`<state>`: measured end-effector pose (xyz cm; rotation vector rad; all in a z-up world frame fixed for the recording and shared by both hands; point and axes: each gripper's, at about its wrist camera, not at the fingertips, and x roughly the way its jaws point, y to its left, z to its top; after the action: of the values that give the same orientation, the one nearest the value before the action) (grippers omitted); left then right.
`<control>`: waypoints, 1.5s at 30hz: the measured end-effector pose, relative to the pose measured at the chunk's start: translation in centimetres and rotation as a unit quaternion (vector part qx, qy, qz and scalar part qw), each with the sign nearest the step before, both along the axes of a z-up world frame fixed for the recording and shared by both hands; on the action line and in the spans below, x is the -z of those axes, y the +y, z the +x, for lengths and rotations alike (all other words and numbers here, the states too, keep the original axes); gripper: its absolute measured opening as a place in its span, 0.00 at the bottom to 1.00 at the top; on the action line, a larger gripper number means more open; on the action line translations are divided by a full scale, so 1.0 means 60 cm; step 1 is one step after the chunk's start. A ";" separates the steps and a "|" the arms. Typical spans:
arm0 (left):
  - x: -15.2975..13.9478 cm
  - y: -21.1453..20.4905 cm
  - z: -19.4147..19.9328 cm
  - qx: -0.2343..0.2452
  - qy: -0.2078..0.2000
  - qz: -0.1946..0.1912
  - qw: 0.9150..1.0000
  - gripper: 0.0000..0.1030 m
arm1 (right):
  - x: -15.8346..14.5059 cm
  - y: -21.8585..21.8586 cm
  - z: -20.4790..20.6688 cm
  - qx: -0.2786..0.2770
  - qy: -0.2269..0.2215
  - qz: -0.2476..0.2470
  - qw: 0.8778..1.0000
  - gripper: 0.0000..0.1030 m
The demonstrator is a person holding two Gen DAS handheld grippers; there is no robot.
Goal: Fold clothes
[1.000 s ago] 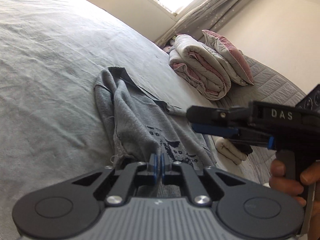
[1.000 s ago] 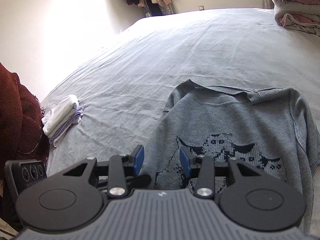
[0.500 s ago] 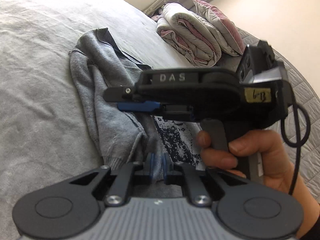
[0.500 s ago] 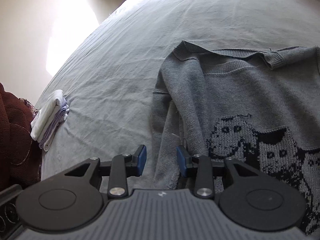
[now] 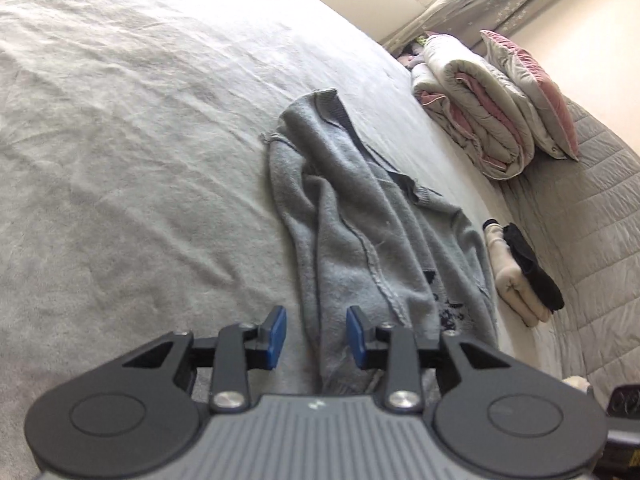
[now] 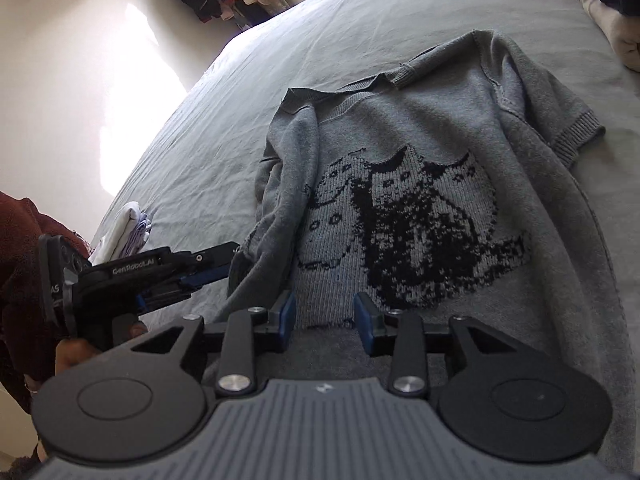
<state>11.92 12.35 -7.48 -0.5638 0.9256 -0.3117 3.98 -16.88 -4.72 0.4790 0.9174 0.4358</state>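
Note:
A grey knitted sweater (image 6: 420, 168) with a black cat pattern lies face up on the bed; its left side and sleeve are folded inward. In the left wrist view the sweater (image 5: 360, 240) runs as a rumpled strip away from me. My left gripper (image 5: 316, 338) is open and empty, its blue pads straddling the sweater's near edge. It also shows in the right wrist view (image 6: 208, 268), beside the sweater's folded left edge. My right gripper (image 6: 325, 320) is open and empty just above the sweater's lower hem.
The grey bedsheet (image 5: 120, 160) spreads all around. A folded quilt and pink pillow (image 5: 492, 108) lie at the bed's far end. Folded cream and black clothes (image 5: 520, 272) sit right of the sweater. A small white folded stack (image 6: 124, 232) lies at the bed's left edge.
My left gripper has let go of the sweater's folded side and opened. My right gripper has pulled back from in front of the left camera to the sweater's hem.

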 end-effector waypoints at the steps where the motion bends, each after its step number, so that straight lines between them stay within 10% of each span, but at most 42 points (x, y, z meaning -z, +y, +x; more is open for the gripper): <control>1: 0.003 -0.005 0.000 -0.005 -0.002 0.004 1.000 0.31 | 0.005 -0.009 -0.016 0.003 -0.005 0.003 1.000 0.41; 29: -0.029 -0.032 -0.022 -0.079 -0.088 0.134 0.984 0.03 | -0.016 -0.063 -0.047 0.060 0.005 0.002 0.998 0.43; 45: -0.084 0.061 0.008 -0.182 -0.140 0.325 0.917 0.03 | -0.020 -0.068 -0.042 0.062 -0.006 -0.011 0.998 0.43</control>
<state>12.42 16.04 -2.46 -0.0592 0.5762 0.2509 1.44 -20.99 -3.51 0.5084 0.8745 0.3159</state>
